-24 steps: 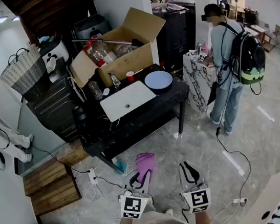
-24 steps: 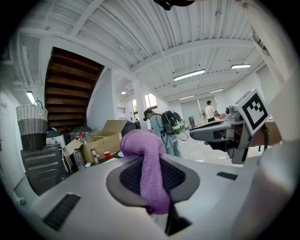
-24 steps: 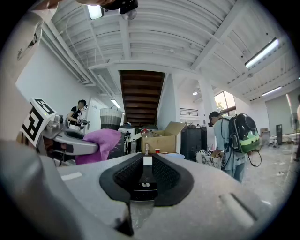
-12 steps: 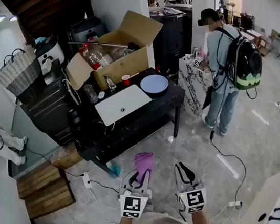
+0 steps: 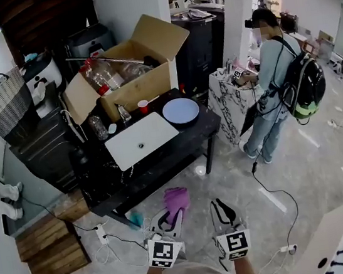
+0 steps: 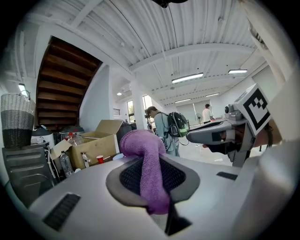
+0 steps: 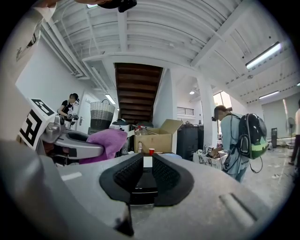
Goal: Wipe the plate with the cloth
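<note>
Holding a purple cloth, the left gripper has its jaws squeezed on it, just as it did a moment ago. The cloth is soft and fuzzy, and it flops over the far tip. The right gripper sits just beside it on the right. Its black bumpy pads are only a little apart, with nothing between them. Both tools are low and near, over the shiny grey floor, well apart from the table.

Since the earlier picture the black table has slid a bit to the left and looks closer. The plate is round, smooth and pale blue. It lies flat on the far right part of the table, next to a flat white sink with a small hole. A little red cup stands near the plate, in front of an open brown cardboard box. A person with a backpack stands off to the right.
</note>
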{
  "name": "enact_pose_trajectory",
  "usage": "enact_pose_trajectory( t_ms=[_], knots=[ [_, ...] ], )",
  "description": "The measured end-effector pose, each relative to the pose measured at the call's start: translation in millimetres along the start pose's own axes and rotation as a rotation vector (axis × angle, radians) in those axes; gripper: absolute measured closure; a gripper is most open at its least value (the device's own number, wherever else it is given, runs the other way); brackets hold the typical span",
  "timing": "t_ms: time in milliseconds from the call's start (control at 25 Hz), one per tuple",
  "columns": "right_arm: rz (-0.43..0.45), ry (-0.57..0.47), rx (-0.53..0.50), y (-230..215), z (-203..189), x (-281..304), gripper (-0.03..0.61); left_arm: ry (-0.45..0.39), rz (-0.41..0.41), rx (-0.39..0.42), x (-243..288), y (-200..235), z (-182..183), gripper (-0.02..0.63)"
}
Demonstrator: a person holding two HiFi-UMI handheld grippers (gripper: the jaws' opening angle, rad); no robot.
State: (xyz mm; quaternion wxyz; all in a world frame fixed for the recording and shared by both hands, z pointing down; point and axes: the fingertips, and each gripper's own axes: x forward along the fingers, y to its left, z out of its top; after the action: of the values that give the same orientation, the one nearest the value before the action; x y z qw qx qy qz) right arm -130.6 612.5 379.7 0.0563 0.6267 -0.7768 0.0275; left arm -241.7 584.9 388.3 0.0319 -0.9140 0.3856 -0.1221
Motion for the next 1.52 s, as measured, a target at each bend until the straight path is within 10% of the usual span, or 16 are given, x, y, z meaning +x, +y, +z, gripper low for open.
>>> enact_pose_trajectory(
  t_ms=[1520],
  knots=[
    [-0.171,0.050,0.004,-28.5,10.4,202.8,0.520,-0.045,-0.189,-0.039,161.2,153.9,-7.0,0.554]
  ],
)
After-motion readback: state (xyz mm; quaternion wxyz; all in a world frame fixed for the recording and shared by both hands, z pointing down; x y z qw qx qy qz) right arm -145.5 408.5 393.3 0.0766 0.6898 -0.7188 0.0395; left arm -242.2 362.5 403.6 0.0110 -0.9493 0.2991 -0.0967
